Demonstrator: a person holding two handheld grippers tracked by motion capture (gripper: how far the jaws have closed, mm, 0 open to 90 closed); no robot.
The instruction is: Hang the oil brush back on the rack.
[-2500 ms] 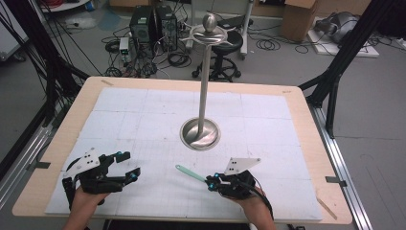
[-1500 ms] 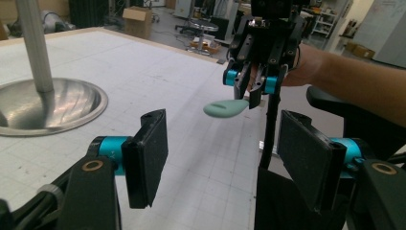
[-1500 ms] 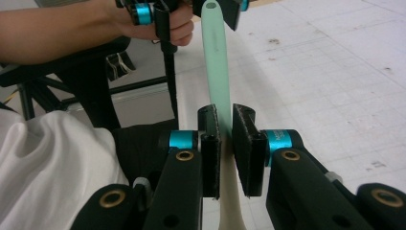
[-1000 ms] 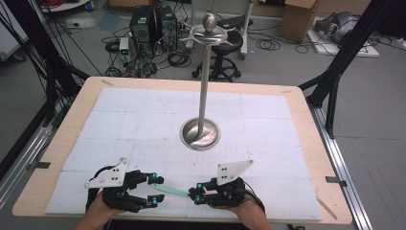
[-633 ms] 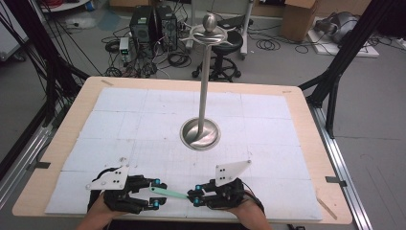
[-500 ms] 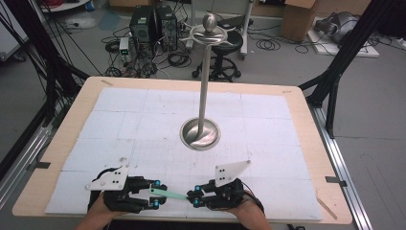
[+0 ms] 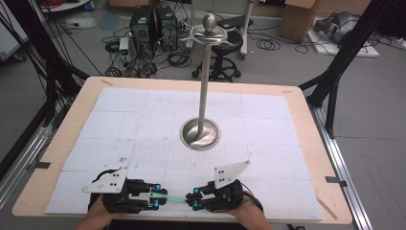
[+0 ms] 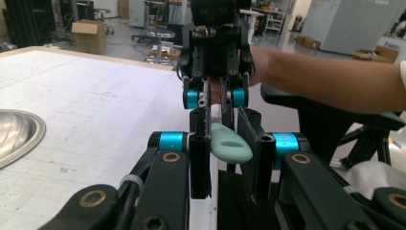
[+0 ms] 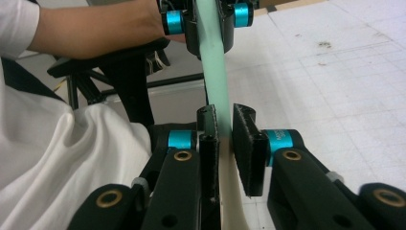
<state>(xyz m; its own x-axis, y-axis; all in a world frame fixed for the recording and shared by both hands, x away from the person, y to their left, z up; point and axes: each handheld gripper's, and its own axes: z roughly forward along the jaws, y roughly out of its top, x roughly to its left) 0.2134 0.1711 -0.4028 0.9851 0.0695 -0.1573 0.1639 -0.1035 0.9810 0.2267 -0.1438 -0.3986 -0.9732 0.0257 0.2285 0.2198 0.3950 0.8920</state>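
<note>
High view, near edge of the bench (image 7: 72, 110), left of centre: left gripper (image 7: 160, 195) in the person's left hand (image 7: 103, 211), jaws pointing right. A thin mint-green strip (image 7: 176, 199) bridges across to the right gripper (image 7: 191, 200), whose jaws point left, so the two are tip to tip and near each other. Too small here to read the jaw gaps. Mid-bench, well apart from them, stands a metal stand (image 7: 205, 86) with a dished round base and a tall pole topped by a knob.

The left gripper view gives the detail. The left gripper (image 8: 225, 158) has its jaws narrow, with the strip's (image 8: 230, 141) rounded, slotted end filling the gap and touching both pads. Beyond it the right gripper (image 8: 216, 98) is nipped on the strip edge-on. The stand's base (image 8: 16, 134) is at the left edge, and a bare forearm (image 8: 325, 81) comes in from the right.

In the right gripper view the right gripper (image 9: 225, 139) has its jaws almost together, clamped on the strip (image 9: 215, 81). This view shows the strip turning cream toward the camera. The left gripper (image 9: 209, 33) is at the top, closed on the far end. A white garment (image 9: 72, 158) shows at lower left, off the bench.
</note>
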